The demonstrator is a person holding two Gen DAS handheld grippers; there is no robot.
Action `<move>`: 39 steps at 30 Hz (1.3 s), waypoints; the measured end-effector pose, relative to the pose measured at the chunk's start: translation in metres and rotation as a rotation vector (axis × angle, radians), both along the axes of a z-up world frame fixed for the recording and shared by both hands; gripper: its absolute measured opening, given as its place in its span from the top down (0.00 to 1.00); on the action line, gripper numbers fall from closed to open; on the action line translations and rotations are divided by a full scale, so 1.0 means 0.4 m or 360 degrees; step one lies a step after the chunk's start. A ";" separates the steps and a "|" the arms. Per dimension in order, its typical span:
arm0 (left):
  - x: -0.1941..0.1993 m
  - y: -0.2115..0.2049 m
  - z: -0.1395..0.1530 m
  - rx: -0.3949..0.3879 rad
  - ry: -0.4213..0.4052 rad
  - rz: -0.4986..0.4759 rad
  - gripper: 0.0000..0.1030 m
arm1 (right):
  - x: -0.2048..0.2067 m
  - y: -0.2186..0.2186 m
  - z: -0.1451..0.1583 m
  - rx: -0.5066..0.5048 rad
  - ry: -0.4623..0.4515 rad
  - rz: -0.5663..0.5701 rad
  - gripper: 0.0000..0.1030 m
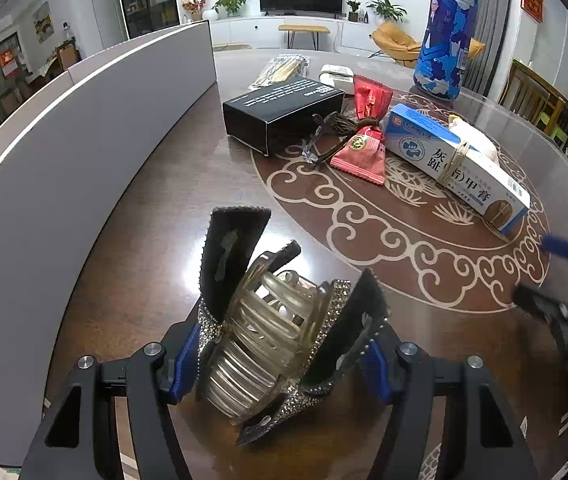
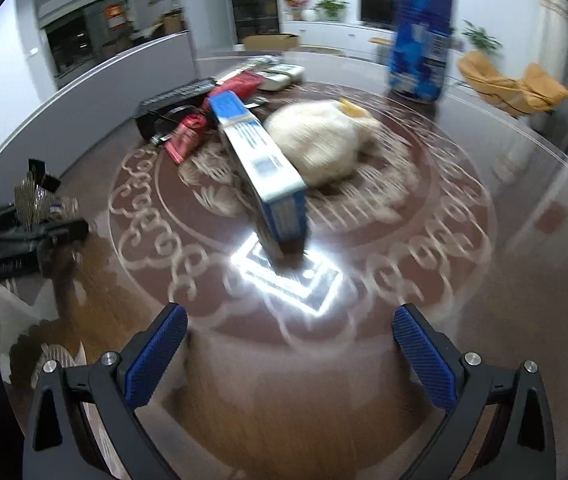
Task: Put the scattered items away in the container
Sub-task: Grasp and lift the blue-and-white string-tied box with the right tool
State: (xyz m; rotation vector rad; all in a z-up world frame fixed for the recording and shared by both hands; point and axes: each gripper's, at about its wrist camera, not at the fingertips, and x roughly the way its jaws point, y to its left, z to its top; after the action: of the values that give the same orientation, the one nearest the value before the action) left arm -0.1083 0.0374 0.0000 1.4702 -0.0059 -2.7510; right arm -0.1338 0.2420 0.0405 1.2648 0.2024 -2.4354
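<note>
Round dark table [image 1: 188,184], patterned with pale scrollwork, carrying everything. Tall grey-white container wall [image 1: 64,152] curving along the table's left edge. Blue printed cylinder [image 1: 446,32] standing upright at the table's far side. Black box [image 1: 280,114] lying near the container wall, toward the table's middle. Blue-and-white carton [image 1: 456,160], bound with a rubber band, lying across the table's centre medallion, a cream plush toy [image 2: 316,148] resting just beside it. Pink sachet [image 1: 362,152] and red sachet [image 1: 372,94] lying between the black box and the carton. Glasses [image 1: 320,144] lying against the pink sachet.

Left gripper [image 1: 280,344] hovering over the table's near edge, jaws pinching a translucent hair claw clip [image 1: 264,336] trimmed with a black, rhinestone-edged bow, held clear of the tabletop. Right gripper [image 2: 290,344] hanging above the table's near side, jaws spread wide, nothing between the blue pads [image 2: 156,352].
</note>
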 end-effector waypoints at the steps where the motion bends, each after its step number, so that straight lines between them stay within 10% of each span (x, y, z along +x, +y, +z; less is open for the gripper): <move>1: 0.002 -0.001 0.000 0.0001 0.0004 0.0003 0.36 | -0.020 -0.016 -0.002 0.0020 -0.0001 0.0032 0.00; 4: 0.006 -0.003 0.000 0.0003 0.0008 0.0006 0.36 | -0.079 -0.070 -0.005 0.0086 0.0020 0.0125 0.10; 9: 0.023 -0.016 0.000 0.0006 0.0010 0.0002 0.36 | -0.122 -0.123 0.019 0.0000 -0.0036 0.0136 0.72; 13: 0.038 -0.027 0.001 0.0008 0.0012 0.0004 0.36 | -0.101 -0.098 0.016 -0.0277 -0.0168 0.0053 0.77; 20: 0.041 -0.028 0.003 0.0012 -0.0018 -0.0006 0.35 | -0.032 0.076 -0.032 -0.0889 -0.0520 -0.0185 0.76; 26: 0.029 -0.020 -0.001 0.0014 -0.0042 -0.0014 0.28 | 0.003 0.144 0.018 -0.0561 -0.0305 -0.0279 0.27; 35: 0.032 -0.024 -0.003 0.0011 -0.0077 -0.0049 0.20 | 0.035 -0.031 0.028 0.0096 0.0060 0.0140 0.15; 39: 0.040 -0.052 -0.001 0.0035 -0.0089 -0.0018 0.20 | -0.021 -0.013 0.016 0.0049 0.0080 0.0073 0.16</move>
State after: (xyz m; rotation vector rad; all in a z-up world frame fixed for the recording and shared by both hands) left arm -0.0922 0.0168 -0.0003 1.5570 0.0150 -2.7267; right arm -0.1422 0.2370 0.0470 1.1995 0.2807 -2.4351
